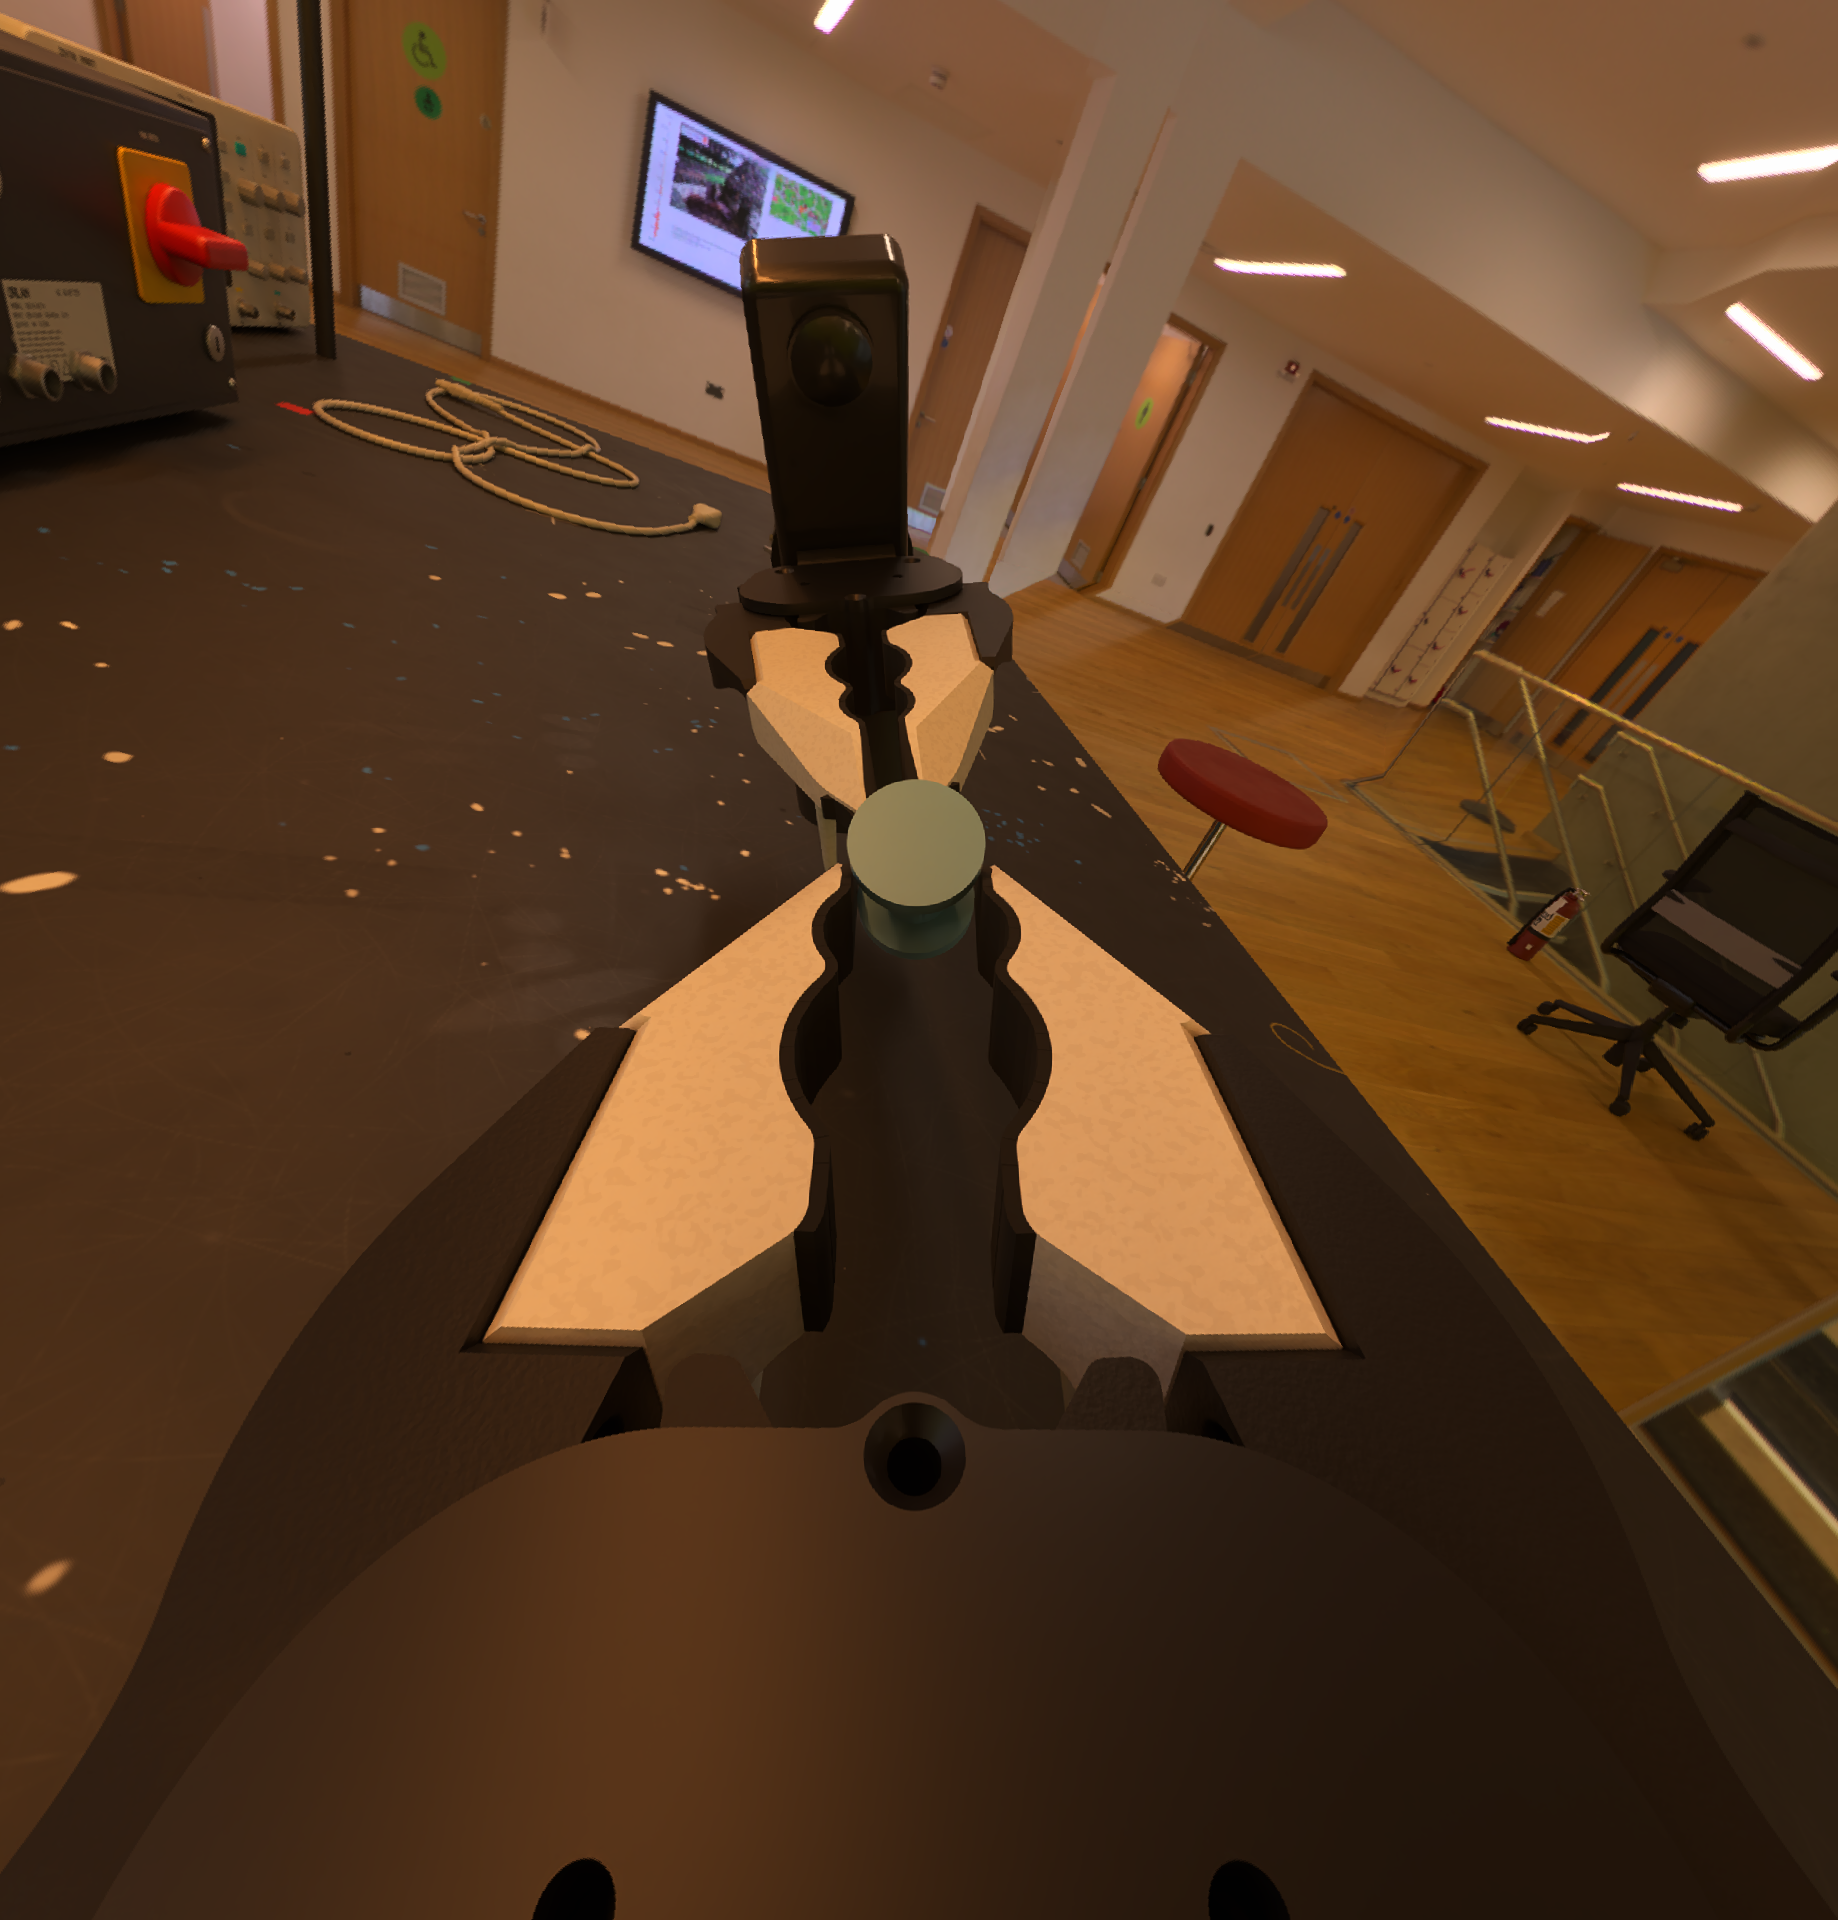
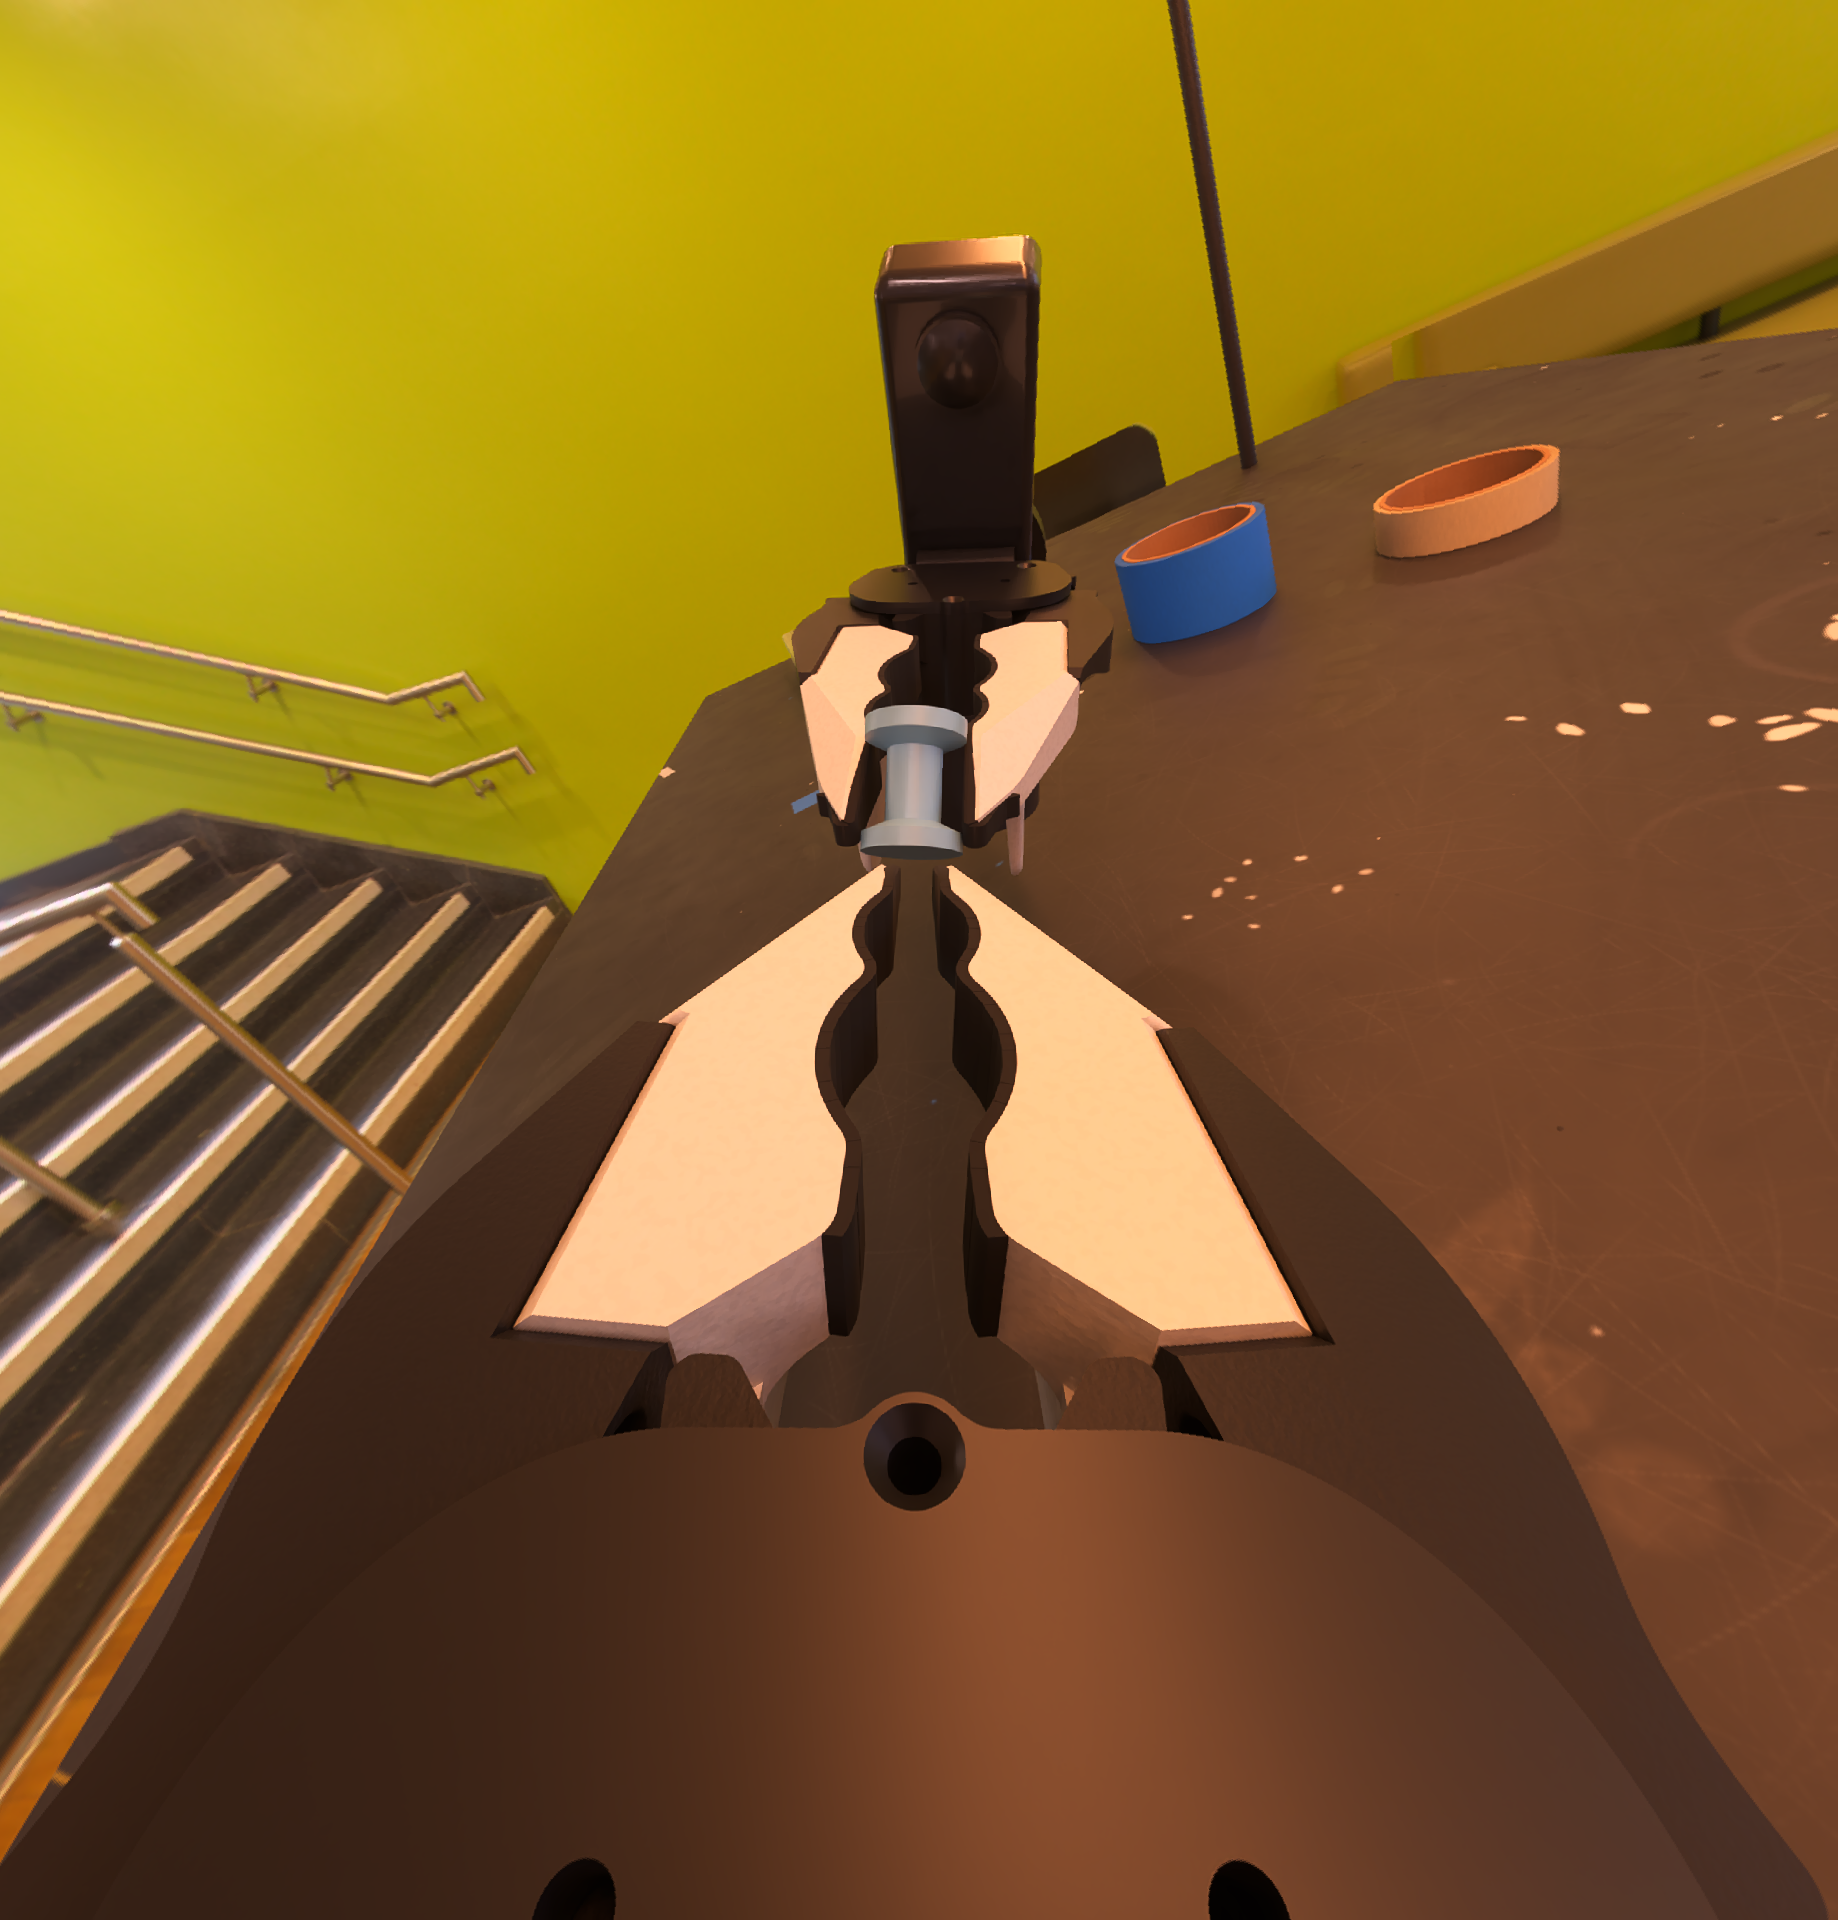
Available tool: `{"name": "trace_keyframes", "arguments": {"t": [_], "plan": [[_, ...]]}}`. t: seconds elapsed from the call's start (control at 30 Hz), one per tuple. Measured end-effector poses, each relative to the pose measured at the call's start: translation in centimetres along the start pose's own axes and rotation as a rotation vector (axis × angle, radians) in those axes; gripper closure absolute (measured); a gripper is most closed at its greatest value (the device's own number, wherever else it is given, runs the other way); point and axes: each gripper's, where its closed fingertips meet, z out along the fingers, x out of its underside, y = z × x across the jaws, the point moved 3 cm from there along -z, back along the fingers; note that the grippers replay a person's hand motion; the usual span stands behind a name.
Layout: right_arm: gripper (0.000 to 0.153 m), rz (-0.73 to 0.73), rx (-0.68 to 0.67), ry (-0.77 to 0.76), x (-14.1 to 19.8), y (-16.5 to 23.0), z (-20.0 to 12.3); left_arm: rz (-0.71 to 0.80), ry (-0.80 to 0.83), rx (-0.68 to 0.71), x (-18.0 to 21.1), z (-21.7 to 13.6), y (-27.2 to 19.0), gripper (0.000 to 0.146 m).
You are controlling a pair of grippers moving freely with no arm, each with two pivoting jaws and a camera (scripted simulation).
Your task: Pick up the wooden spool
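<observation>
The wooden spool [image 1: 915,847] is pale grey with two round flanges. It stands upright between the fingertips of my left gripper [image 1: 915,894], which is shut on its core over the dark table [image 1: 271,935]. In the right wrist view the spool [image 2: 913,779] shows held by the left gripper [image 2: 910,821] straight ahead. My right gripper [image 2: 917,878] faces it tip to tip, its fingers almost together with nothing between them, just short of the spool. In the left wrist view the right gripper [image 1: 884,779] shows behind the spool.
A black box with a red switch [image 1: 94,239] and a coiled rope [image 1: 499,457] sit at the far left. A blue tape roll [image 2: 1195,571] and a tan tape roll [image 2: 1466,504] lie on the table. The table edge, a red stool [image 1: 1242,795] and stairs [image 2: 167,1039] are close by.
</observation>
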Motion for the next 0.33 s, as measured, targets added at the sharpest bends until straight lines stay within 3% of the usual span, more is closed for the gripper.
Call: {"name": "trace_keyframes", "arguments": {"t": [0.33], "plan": [[0.148, 0.014, 0.008, 0.032, 0.46, -0.18, 0.03, 0.007, 0.008, -0.015, 0.34, 0.19, -0.01, 0.124]]}}
